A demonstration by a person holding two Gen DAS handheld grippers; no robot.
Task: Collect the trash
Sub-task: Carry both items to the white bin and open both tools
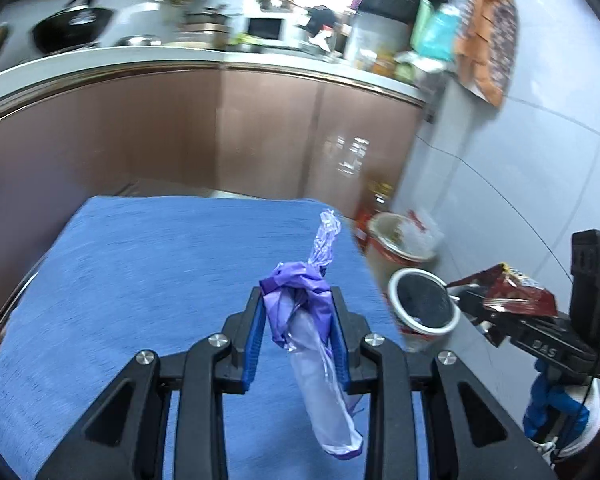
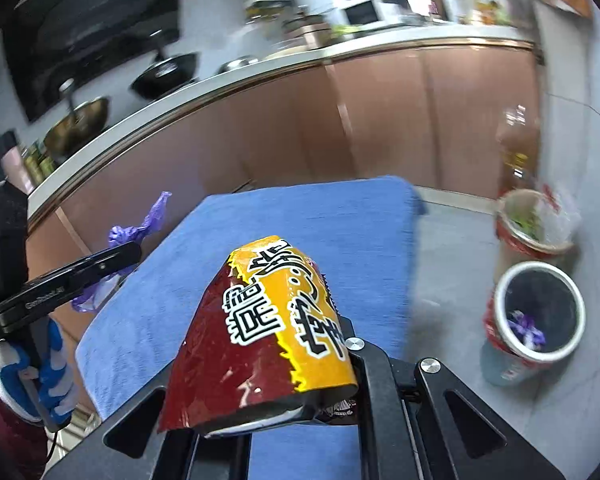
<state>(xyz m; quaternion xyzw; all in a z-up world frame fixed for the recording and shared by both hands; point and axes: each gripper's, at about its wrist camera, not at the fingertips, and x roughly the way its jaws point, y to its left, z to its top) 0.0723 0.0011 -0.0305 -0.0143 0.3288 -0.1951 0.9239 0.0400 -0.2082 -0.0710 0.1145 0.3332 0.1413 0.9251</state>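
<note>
Black hand-held gripper (image 1: 298, 304), blue pads (image 1: 256, 344), silver screws; blue-white glove (image 2: 40, 364).

We see the left gripper (image 1: 298, 312) tilted downward, its blue-padded fingers (image 1: 256, 336) parallel and closed on a crumpled purple plastic bag (image 1: 300, 300) that hangs between them. In the right wrist view the left gripper (image 2: 134, 250) sits at the left edge, carried by a hand (image 2: 40, 364) in a blue-and-white glove. The right gripper (image 1: 460, 292) enters the left wrist view from the right, nearly closed on a red snack wrapper (image 1: 508, 290). In its own view that wrapper (image 2: 268, 328) covers the right gripper's fingers; we see only the black linkage arms.
</note>
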